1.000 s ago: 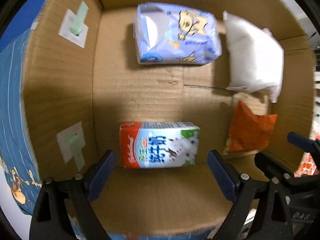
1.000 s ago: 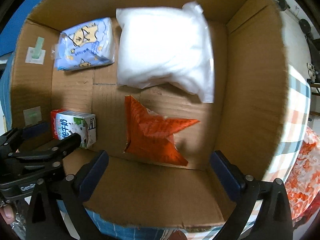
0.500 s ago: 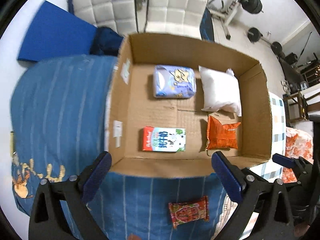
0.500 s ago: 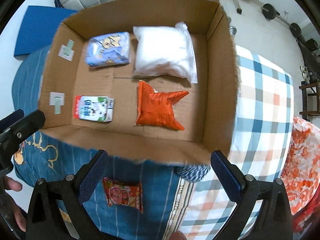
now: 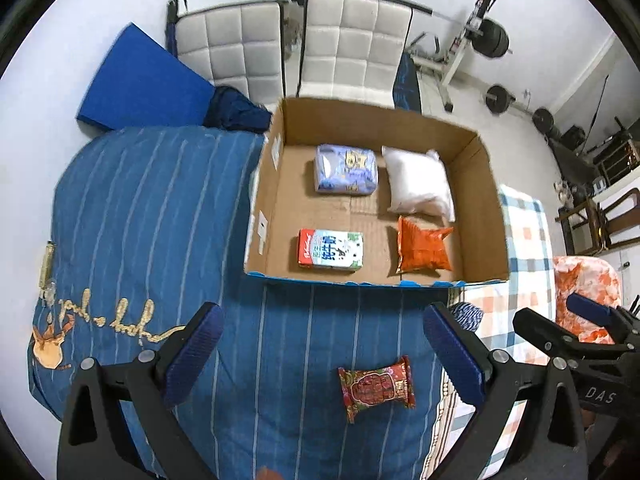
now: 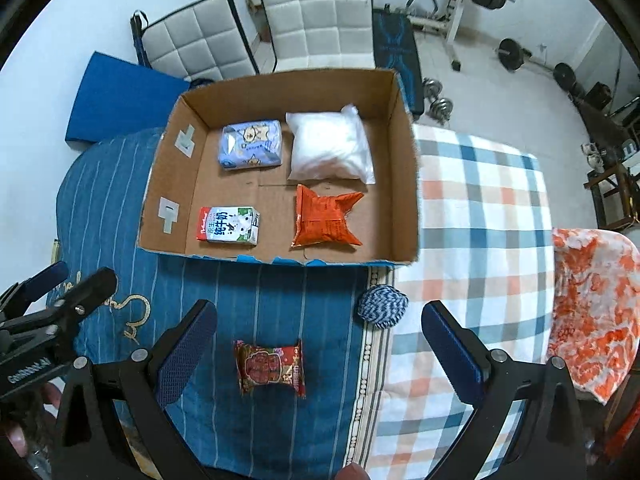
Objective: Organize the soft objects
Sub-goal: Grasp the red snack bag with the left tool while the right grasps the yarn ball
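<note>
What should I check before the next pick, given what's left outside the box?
1. Left claw open and empty: ok, jaws wide, nothing between them.
2. Right claw open and empty: ok, same.
3. Items left outside the cardboard box: not ok, red snack packet and blue-white rope ball lie on the bedding.
4. Free floor in the box: ok, bare cardboard beside the milk carton, orange bag, tissue pack and white pillow pack.
5. Access to the snack packet: ok, lying flat, nothing on it.
6. Claws apart from each other: ok, side by side, not touching.
</note>
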The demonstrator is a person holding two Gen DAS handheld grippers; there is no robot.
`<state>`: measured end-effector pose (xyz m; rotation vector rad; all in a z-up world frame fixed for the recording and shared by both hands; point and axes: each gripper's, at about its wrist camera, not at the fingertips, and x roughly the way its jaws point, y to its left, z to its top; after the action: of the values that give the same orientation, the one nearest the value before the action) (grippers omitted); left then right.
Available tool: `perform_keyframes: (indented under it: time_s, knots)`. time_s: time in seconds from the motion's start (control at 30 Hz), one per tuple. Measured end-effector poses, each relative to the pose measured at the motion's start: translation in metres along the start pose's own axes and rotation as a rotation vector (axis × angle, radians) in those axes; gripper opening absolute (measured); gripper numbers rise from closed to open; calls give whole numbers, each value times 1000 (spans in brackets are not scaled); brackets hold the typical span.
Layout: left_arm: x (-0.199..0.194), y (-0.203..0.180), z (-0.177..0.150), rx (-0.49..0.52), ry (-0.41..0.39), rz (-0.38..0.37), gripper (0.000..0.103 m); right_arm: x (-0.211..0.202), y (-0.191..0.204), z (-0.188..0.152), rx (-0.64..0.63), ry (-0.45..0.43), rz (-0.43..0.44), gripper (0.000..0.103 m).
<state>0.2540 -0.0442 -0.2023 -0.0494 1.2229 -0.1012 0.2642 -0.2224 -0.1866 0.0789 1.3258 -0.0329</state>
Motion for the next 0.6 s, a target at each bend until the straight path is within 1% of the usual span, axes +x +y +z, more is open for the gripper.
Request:
perform_keyframes:
  time_s: [0.13, 0.3, 0.47, 0.6]
  knots:
    - [-32, -3, -8, 13, -65, 10, 102, -27, 0, -15, 8, -53, -13, 103]
    - [-58, -11, -15, 46, -113, 16, 102, -61, 2, -29, 0, -124, -35, 103]
    - [-72, -18, -23, 59, -123, -7, 102, -85, 4, -38, -5, -167, -32, 103]
    - [-78, -22, -29, 66, -128, -12, 102, -94, 4, -43, -4, -179, -26, 103]
